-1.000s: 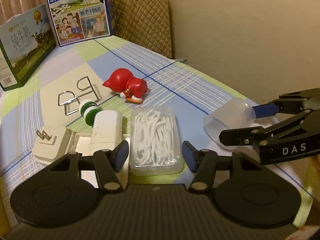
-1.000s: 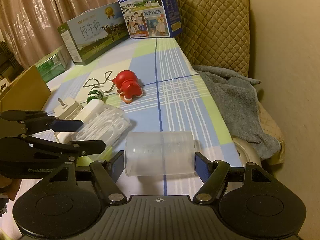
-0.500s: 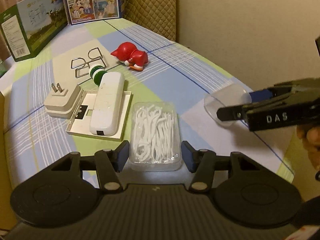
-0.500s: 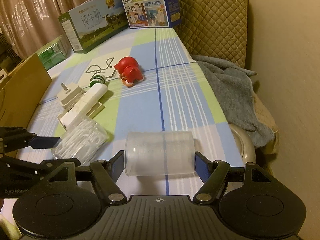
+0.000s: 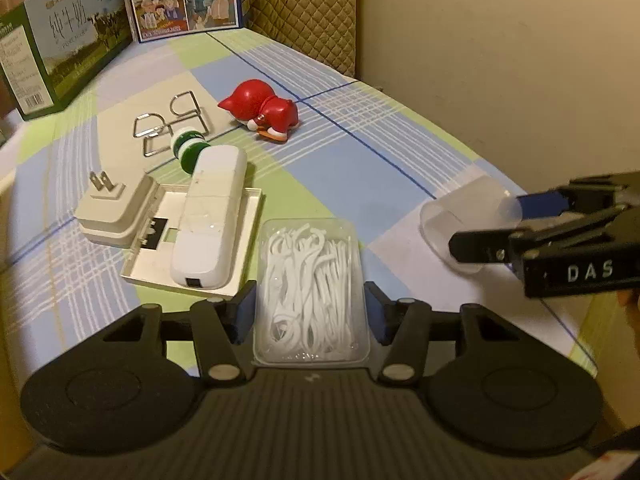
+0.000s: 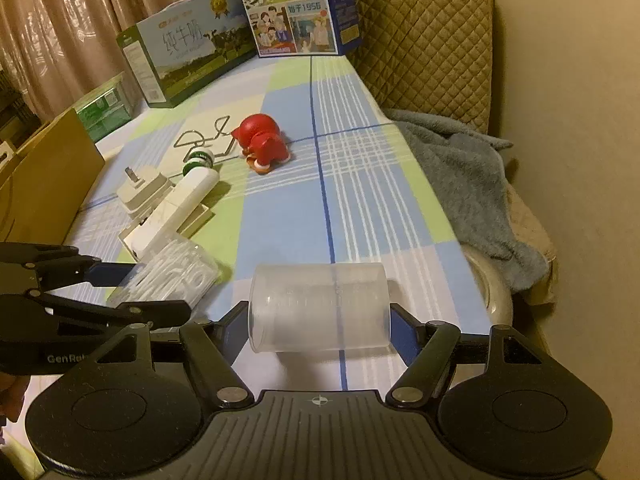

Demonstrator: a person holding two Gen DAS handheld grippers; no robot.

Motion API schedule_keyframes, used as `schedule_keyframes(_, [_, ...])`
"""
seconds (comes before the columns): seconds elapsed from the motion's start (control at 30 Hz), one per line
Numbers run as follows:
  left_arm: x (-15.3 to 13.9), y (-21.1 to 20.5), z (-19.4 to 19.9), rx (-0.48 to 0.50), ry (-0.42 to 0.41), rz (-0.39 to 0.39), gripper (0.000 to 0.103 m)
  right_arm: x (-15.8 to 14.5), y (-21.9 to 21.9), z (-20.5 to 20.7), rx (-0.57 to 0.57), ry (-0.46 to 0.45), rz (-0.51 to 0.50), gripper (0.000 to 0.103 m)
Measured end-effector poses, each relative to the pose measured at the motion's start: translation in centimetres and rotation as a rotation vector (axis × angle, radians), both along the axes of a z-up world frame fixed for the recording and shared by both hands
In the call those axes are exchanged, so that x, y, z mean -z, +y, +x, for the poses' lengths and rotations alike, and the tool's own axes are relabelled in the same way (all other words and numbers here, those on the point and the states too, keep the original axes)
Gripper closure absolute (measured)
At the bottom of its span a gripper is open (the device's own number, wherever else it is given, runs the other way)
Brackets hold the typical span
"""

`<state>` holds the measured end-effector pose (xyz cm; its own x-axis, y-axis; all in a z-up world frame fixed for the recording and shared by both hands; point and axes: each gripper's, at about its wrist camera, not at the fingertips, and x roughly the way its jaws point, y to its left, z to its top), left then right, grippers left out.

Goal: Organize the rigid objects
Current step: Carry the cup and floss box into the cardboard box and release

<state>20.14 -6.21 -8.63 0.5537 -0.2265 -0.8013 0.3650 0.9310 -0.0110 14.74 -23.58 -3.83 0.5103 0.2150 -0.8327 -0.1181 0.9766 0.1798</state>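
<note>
1. The left gripper (image 5: 310, 312) has its fingers on either side of the clear floss-pick box (image 5: 312, 288) and is closing them; the pads look pressed against its long walls.
2. The box sits just in front of the open white case (image 5: 192, 236), on the checked cloth over the bench (image 5: 360, 152).
3. The right gripper (image 6: 318, 330) has its fingers clamped on the two ends of the clear plastic cup (image 6: 320, 306), which lies on its side, well to the right of the white case.
4. Both look light, thin-walled and smooth, so I'd expect them to slip or flex under a hard squeeze.
5. The box is best taken across its narrow width, low on the walls; its lid could pop.
6. The cup seems stiffest end to end, as it is held now.
7. The red toy (image 5: 262, 114) and the wire clips (image 5: 168, 124) lie behind the white case, untouched.
</note>
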Motion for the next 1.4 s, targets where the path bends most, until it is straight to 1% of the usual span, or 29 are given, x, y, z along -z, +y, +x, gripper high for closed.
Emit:
schedule_keyframes(0.23, [-2.5,0.8,-0.7,-0.016,-0.034,-0.021,0.053,-2.5,0.6,-0.4,-0.015,-0.041,-0.002,0.034])
schedule_keyframes(0.37, [-5.3,2.3,-1.4,-0.048,-0.069,-0.05,0.053,-5.2,1.8,-0.6,-0.044,-0.08,0.006,0.034])
schedule_keyframes(0.47, [-8.0,4.1,-2.3,-0.075,-0.108,-0.05,0.053,-7.6,3.4,-0.7,-0.072,-0.12,0.024,0.034])
schedule_keyframes(0.53, [-9.9,5.8,-3.0,-0.101,-0.135,-0.047,0.053,-9.1,4.9,-0.8,-0.097,-0.144,0.051,0.034])
schedule_keyframes(0.63, [-12.7,9.0,-4.5,-0.141,-0.178,-0.026,0.053,-11.1,8.4,-0.9,-0.166,-0.174,0.091,0.034])
schedule_keyframes(0.77, [-15.9,14.3,-6.7,-0.219,-0.226,0.025,0.053,-12.4,13.9,-0.7,-0.272,-0.184,0.138,0.034])
schedule_keyframes(0.83, [-16.8,17.1,-7.8,-0.256,-0.236,0.051,0.053,-12.8,16.9,-0.6,-0.322,-0.193,0.155,0.034])
schedule_keyframes(0.93, [-17.4,21.8,-9.6,-0.326,-0.236,0.091,0.053,-13.4,21.5,-0.4,-0.395,-0.205,0.175,0.034])
schedule_keyframes(1.0, [-17.5,24.8,-10.6,-0.378,-0.233,0.11,0.053,-13.1,24.1,-0.1,-0.434,-0.206,0.179,0.034])
schedule_keyframes(1.17, [-16.5,30.6,-12.6,-0.471,-0.212,0.126,0.053,-12.4,30.3,0.0,-0.525,-0.198,0.175,0.034])
schedule_keyframes(1.3, [-15.1,32.9,-13.1,-0.495,-0.192,0.104,0.052,-10.9,34.1,0.3,-0.574,-0.177,0.169,0.034])
schedule_keyframes(1.4, [-14.1,33.8,-13.1,-0.495,-0.182,0.088,0.052,-9.6,36.1,0.5,-0.597,-0.173,0.147,0.034])
